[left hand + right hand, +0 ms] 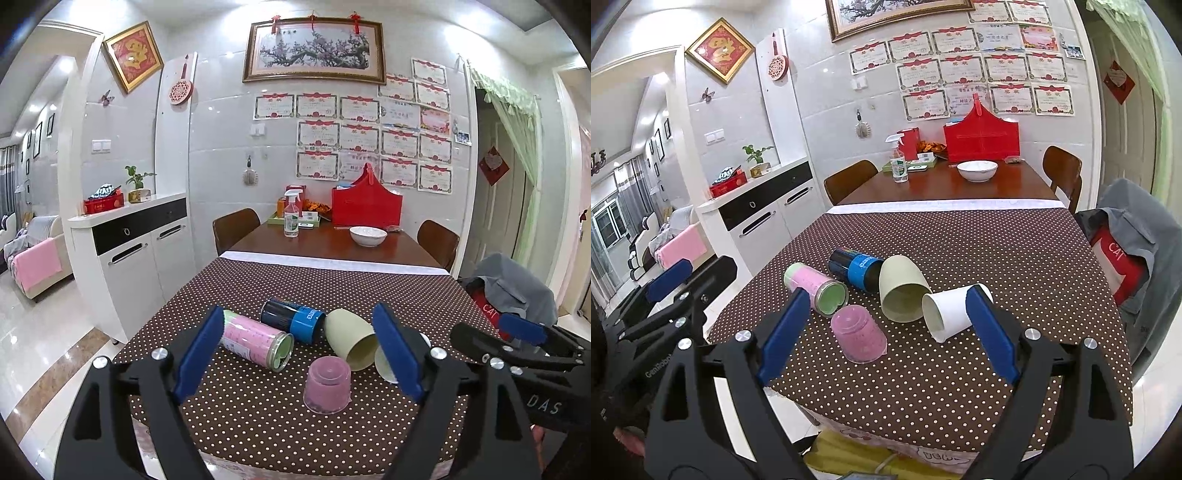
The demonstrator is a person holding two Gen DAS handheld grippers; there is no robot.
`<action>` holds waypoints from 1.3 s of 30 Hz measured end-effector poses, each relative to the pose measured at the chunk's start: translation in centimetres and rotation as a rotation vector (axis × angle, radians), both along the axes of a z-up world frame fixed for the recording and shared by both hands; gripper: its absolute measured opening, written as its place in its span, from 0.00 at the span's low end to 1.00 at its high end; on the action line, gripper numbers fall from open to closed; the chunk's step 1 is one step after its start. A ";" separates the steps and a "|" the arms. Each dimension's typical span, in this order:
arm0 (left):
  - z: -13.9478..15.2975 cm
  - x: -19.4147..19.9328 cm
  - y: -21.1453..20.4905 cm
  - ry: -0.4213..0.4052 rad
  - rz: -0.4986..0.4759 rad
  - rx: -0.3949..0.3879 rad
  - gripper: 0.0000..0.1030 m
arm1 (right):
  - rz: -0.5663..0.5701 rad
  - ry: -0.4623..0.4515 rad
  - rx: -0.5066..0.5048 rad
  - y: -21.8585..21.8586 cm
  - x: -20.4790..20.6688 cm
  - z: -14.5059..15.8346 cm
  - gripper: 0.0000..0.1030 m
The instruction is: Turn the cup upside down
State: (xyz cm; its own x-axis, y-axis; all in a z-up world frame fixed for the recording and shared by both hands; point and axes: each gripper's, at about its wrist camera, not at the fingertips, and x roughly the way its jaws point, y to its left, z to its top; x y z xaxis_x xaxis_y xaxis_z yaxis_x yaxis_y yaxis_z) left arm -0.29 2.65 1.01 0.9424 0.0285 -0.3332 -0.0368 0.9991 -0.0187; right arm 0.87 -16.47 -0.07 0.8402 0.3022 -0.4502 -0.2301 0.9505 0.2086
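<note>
White paper cup (948,312) is lying on its side on the polka-dot tablecloth (1015,258), mouth facing me, long axis running away toward the wall, just beside the pale green cup (901,290). I'm holding my right gripper (886,334) with jaws spread wide and empty, its right finger in front of the cup, so it's sitting nearer; my left gripper (297,354) is gaping over the already inverted pink cup (327,384)

White bowl (368,235), spray bottle (291,213), red basket (366,202), wooden chairs (235,226)

Bright ceiling light, tile glare; fisheye-warped edges
</note>
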 end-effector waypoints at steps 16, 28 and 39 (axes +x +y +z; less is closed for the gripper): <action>-0.3 -0.4 -0.4 -0.004 0.007 0.021 0.81 | -0.005 0.003 -0.003 -0.1 -0.1 -0.3 0.82; -0.2 -0.5 -0.5 -0.010 0.002 0.017 0.81 | -0.005 0.003 -0.003 -0.1 -0.1 -0.3 0.82; -0.2 -0.5 -0.6 -0.010 0.002 0.018 0.81 | -0.005 0.003 -0.003 -0.2 -0.1 -0.3 0.82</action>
